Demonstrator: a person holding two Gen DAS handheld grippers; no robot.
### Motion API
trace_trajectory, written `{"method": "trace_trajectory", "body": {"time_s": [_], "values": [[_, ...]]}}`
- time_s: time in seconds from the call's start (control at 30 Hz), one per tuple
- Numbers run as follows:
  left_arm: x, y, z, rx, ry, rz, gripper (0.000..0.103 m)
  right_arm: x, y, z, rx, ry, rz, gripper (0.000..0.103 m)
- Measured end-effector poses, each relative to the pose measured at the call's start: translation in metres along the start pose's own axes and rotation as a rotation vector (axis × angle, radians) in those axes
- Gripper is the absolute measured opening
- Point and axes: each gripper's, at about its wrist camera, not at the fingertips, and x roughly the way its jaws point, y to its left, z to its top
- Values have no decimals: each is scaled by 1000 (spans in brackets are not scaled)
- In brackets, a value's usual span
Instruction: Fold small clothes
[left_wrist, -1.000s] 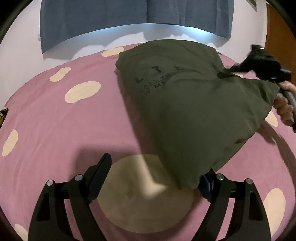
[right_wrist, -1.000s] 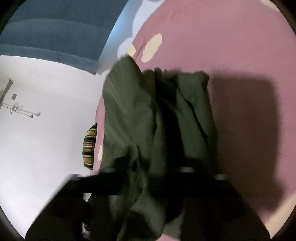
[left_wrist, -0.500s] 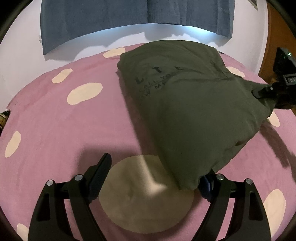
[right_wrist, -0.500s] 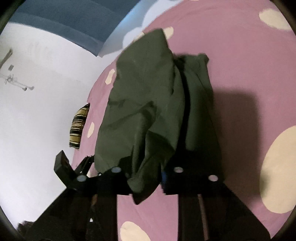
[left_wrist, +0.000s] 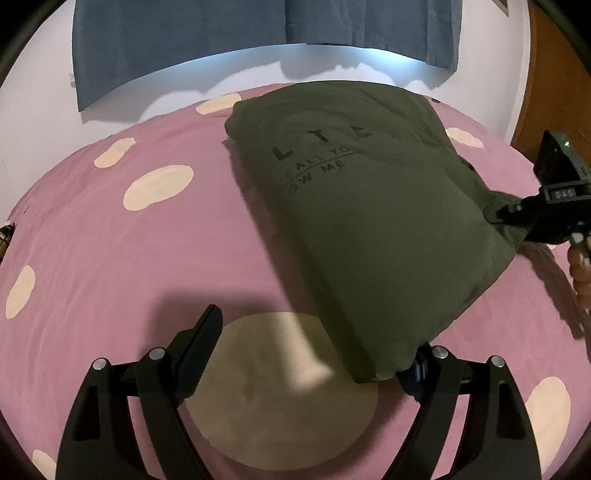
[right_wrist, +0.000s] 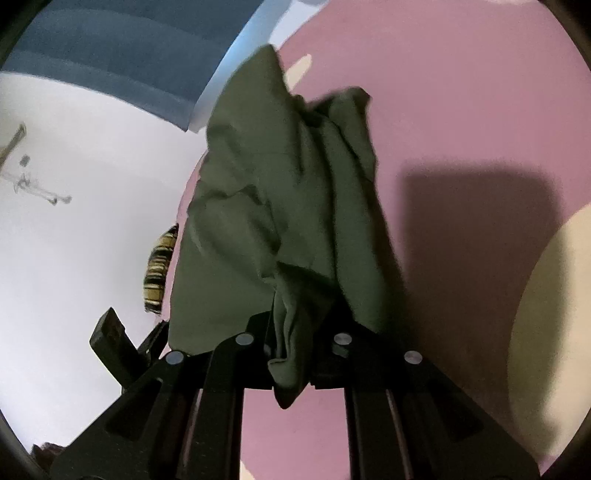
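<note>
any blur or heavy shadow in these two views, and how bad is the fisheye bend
Left wrist view: fairly sharp, print on the olive shirt readable; a dark shadow falls on the pink spotted bedsheet by the left gripper; bed edge bows strongly. Right wrist view: softer and grainier, a big block shadow on the sheet right of the shirt pinched in the right gripper; wall line curves.

left gripper (left_wrist: 314, 354): jaws spread wide, angled down | right gripper (right_wrist: 291, 343): jaws clamped together, cloth pinched
</note>
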Motion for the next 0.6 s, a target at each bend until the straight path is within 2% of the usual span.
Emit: {"method": "trace_trajectory", "body": {"time_s": [0.23, 0.6], "values": [[0, 0, 0, -5, 2, -5, 84, 3, -10, -1, 22, -11, 40, 8], [6, 8, 2, -37, 30, -41, 84, -15, -21, -9, 73, -31, 82, 13]]}}
